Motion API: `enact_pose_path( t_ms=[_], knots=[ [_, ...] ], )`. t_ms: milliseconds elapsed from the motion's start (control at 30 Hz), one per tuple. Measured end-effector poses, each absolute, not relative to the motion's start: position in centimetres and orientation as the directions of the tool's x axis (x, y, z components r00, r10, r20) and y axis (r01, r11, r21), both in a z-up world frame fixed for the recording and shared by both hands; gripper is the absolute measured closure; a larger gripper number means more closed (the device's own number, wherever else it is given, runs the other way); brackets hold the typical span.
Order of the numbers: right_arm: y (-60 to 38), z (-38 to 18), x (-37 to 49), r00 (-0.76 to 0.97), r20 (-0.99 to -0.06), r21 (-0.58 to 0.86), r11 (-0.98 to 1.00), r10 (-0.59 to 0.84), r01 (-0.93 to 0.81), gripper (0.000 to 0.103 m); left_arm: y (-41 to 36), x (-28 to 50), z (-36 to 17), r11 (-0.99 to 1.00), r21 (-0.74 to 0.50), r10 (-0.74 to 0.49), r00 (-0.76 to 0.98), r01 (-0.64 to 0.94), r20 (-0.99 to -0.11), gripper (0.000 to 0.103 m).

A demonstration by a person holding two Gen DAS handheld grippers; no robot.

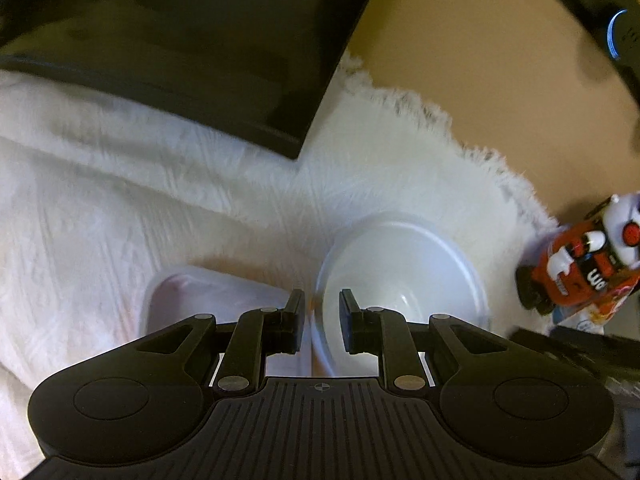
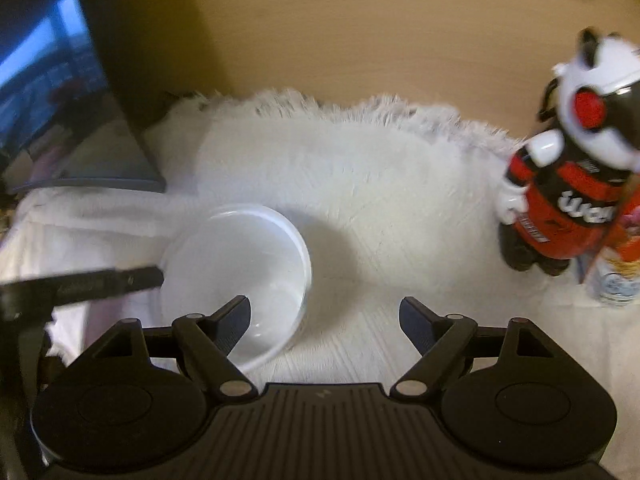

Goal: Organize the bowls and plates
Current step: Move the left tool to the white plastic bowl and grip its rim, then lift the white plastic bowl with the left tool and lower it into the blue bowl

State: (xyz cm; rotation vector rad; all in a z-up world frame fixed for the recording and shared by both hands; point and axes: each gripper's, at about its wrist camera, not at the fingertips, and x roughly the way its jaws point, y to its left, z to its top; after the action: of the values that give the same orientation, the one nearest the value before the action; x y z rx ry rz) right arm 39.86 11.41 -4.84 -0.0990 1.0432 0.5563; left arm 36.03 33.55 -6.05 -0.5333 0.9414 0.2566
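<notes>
White fringed cloth [image 2: 360,184] covers a tan table. Left gripper [image 1: 322,322] pinches the white bowl's [image 2: 236,256] near rim; right gripper [image 2: 325,320] hovers beside it, jaws apart.

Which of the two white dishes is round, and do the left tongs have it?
The round white plastic bowl; the left tongs straddle its rim. The other, a pale rectangular container, has rounded corners and sits beside it.

Bowl [image 2: 236,256] was plain white, cloth [image 2: 360,184] white with fringe, figurine [image 2: 568,184] red/black/white, worktop [image 2: 360,28] tan, fingers [image 2: 236,320] black.
</notes>
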Motion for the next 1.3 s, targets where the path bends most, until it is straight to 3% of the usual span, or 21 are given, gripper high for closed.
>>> enact_pose_path(
  t_ms=[100,167,233,300,433,700,933,1300],
  knots=[
    [13.8,-7.2,41.2,0.342,-0.864,0.183,0.863,0.37,-0.472,0.022,33.5,36.8,-7.4,0.85,-0.287,-0.01,0.53,-0.442,-0.848,0.083],
    [15.0,-8.8,41.9,0.291,-0.879,0.214,0.859,0.377,-0.466,0.03,33.6,37.3,-8.2,0.853,-0.279,-0.019,0.509,-0.441,-0.861,0.083],
    [16.1,-10.7,42.2,0.228,-0.895,0.247,0.85,0.385,-0.466,0.05,33.6,37.7,-8.8,0.852,-0.287,-0.034,0.499,-0.439,-0.866,0.083],
    [16.7,-12.0,42.4,0.181,-0.907,0.263,0.847,0.381,-0.461,0.061,33.5,38.0,-9.0,0.854,-0.293,-0.05,0.493,-0.429,-0.869,0.083],
    [16.7,-12.8,42.2,0.171,-0.918,0.25,0.856,0.359,-0.453,0.07,32.5,37.8,-8.2,0.867,-0.305,-0.073,0.505,-0.393,-0.86,0.084],
    [12.0,-6.6,38.9,0.329,-0.86,0.23,0.871,0.391,-0.434,0.071,29.0,36.2,-2.2,0.904,-0.342,-0.127,0.6,-0.258,-0.79,0.083],
    [3.6,-0.4,35.2,0.503,-0.792,0.182,0.919,0.347,-0.348,0.071,21.9,35.5,3.0,0.921,-0.387,-0.269,0.646,-0.045,-0.715,0.082],
    [-12.4,2.5,30.9,0.583,-0.769,0.146,0.96,0.261,-0.238,0.071,7.9,33.5,4.0,0.895,-0.419,-0.43,0.543,0.152,-0.721,0.08]
  ],
)
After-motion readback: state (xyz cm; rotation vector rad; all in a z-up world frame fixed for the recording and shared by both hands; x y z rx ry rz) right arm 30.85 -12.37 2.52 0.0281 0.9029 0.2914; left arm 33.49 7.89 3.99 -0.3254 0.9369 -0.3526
